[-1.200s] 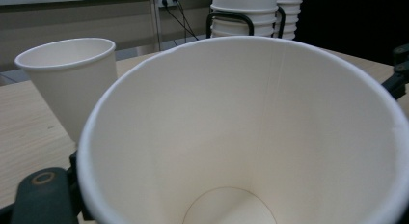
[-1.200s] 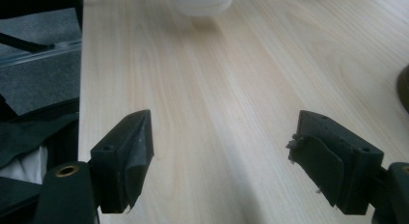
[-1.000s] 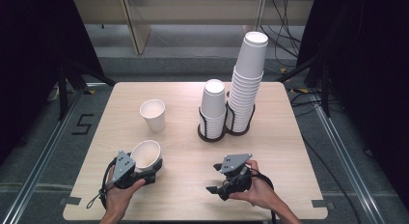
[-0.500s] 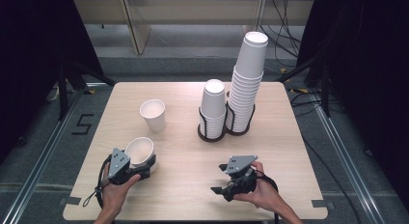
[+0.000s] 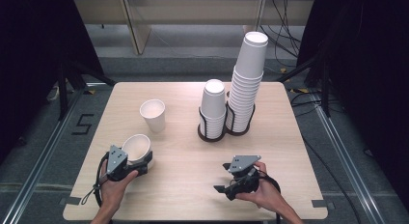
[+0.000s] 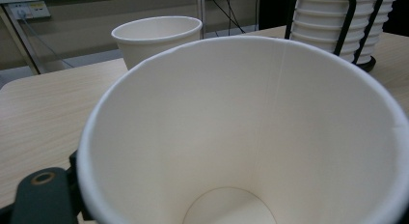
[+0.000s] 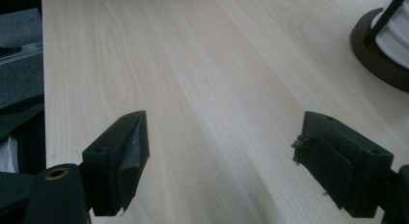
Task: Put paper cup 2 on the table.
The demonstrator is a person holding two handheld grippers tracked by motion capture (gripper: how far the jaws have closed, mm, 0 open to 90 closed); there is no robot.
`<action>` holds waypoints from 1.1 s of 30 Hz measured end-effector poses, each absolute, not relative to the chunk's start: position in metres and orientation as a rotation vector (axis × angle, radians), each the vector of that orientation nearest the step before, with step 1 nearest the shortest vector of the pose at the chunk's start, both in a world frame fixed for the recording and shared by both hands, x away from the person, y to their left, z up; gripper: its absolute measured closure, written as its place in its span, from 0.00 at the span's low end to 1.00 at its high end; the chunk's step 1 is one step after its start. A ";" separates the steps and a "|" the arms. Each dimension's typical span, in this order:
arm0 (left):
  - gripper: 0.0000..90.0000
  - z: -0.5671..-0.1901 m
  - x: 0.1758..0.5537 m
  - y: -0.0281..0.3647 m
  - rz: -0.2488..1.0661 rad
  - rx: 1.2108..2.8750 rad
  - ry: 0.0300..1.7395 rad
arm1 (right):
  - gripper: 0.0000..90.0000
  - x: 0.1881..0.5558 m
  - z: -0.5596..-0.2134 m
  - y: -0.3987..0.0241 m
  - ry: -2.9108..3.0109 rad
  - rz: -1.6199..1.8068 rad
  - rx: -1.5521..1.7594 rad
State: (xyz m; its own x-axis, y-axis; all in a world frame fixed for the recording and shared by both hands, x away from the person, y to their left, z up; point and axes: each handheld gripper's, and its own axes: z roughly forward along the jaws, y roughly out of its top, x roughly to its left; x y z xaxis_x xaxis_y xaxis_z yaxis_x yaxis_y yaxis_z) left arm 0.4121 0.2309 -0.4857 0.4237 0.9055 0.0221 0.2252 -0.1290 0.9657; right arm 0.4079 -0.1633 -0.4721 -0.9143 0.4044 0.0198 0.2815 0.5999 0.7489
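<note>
High view: left gripper (image 5: 126, 162) at lower left of the frame, jaws clamped on the wall of a white paper cup (image 5: 137, 147) that sits tilted, mouth up, near the table's (image 5: 183, 195) front-left edge. A second cup (image 5: 153, 115) stands upright above it, apart. Right gripper (image 5: 237, 178) lower centre-right, low over bare wood, jaws spread with nothing between. Two black wire holders at frame centre: short cup stack (image 5: 213, 108) and tall cup stack (image 5: 248, 81), side by side, touching or nearly. Left gripper view: held cup's open mouth (image 6: 251, 137) takes up most of the frame, a black jaw pressed against its outer wall at lower left; second cup (image 6: 156, 38) upper left, ribbed stack in a holder (image 6: 333, 23) upper right. Right gripper view: both jaws wide apart over bare tabletop (image 7: 212, 79); holder base (image 7: 378, 52) at the upper right edge.
</note>
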 end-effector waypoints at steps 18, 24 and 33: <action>0.15 -0.484 0.422 0.237 0.790 1.582 1.058 | 0.20 0.406 -0.472 -0.169 2.651 1.211 0.626; 0.15 -0.484 0.429 0.242 0.807 1.585 1.070 | 0.20 0.407 -0.473 -0.170 2.649 1.221 0.604; 0.15 -0.483 0.445 0.252 0.846 1.578 1.116 | 0.20 0.406 -0.472 -0.175 2.639 1.206 0.638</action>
